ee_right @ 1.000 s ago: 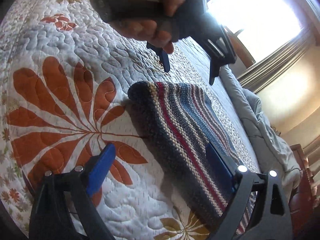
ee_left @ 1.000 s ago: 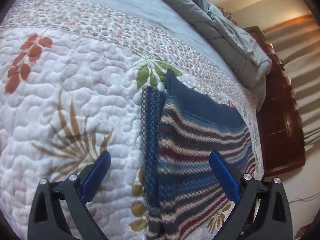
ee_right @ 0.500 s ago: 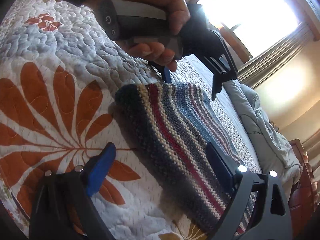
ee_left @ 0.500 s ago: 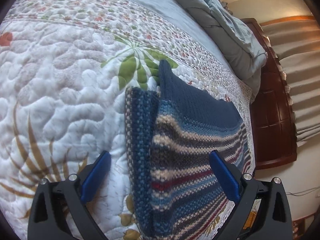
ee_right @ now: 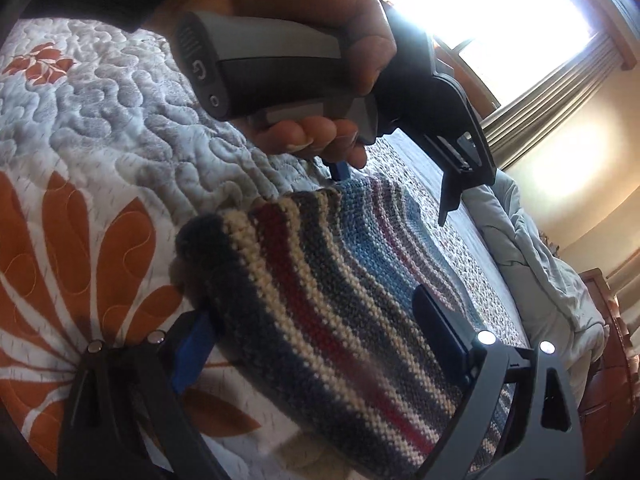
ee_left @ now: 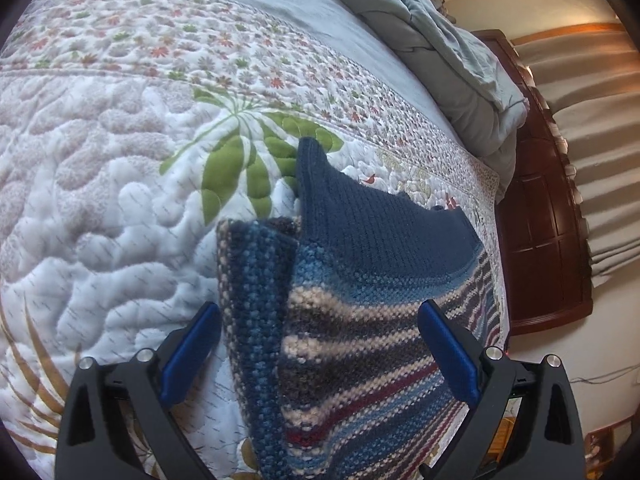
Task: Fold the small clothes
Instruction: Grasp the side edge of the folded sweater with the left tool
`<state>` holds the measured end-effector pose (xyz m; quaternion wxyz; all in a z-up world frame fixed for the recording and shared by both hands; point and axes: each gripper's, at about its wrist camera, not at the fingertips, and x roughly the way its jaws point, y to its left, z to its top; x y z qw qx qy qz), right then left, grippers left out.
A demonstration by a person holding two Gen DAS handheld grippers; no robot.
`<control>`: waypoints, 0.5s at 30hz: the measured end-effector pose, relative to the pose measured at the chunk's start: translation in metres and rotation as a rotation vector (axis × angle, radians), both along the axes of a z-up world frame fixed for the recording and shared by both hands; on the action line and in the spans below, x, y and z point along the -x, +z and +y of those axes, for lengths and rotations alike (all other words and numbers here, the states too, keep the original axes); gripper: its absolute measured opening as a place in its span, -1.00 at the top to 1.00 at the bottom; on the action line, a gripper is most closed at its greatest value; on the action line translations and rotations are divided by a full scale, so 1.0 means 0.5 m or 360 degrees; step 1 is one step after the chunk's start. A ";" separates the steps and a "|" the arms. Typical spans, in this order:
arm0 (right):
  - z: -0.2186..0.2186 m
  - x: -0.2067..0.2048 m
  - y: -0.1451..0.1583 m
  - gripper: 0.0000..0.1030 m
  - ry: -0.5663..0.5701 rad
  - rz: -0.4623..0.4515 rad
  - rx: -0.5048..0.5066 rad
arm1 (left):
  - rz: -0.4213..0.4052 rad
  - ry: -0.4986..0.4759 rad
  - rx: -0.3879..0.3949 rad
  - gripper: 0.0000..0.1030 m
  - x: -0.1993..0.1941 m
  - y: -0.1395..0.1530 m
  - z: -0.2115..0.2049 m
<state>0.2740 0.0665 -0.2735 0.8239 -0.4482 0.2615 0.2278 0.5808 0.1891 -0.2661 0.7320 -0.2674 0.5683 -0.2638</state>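
Both my left tongs [ee_left: 320,344] and right tongs [ee_right: 316,344] gape apart straddling the striped knit [ee_left: 360,320]; I'd clamp both corners evenly.

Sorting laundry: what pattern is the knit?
Knit: stripes of navy, cream, red, grey, blue; clearest in the right wrist view.

A small knitted sweater [ee_left: 360,300] lies folded on a quilted floral bedspread [ee_left: 100,200]. Its body is striped in cream, dark grey, blue and deep red, with a solid navy yoke at the far end. One striped blue edge is folded over along its left side. A navy corner pokes upward.
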 end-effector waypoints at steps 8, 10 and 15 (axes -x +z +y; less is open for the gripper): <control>0.000 -0.049 0.005 -0.78 -0.0053 -0.0035 -0.0034 | 0.0009 0.0035 -0.0067 -0.28 -0.011 -0.001 0.015; 0.001 -0.064 0.002 -0.78 -0.0067 -0.0024 -0.0033 | 0.0021 0.0051 -0.0095 -0.07 -0.012 -0.006 0.020; 0.003 -0.082 0.000 -0.78 -0.0074 -0.0026 -0.0029 | 0.0014 0.0066 -0.0124 -0.07 -0.008 -0.008 0.022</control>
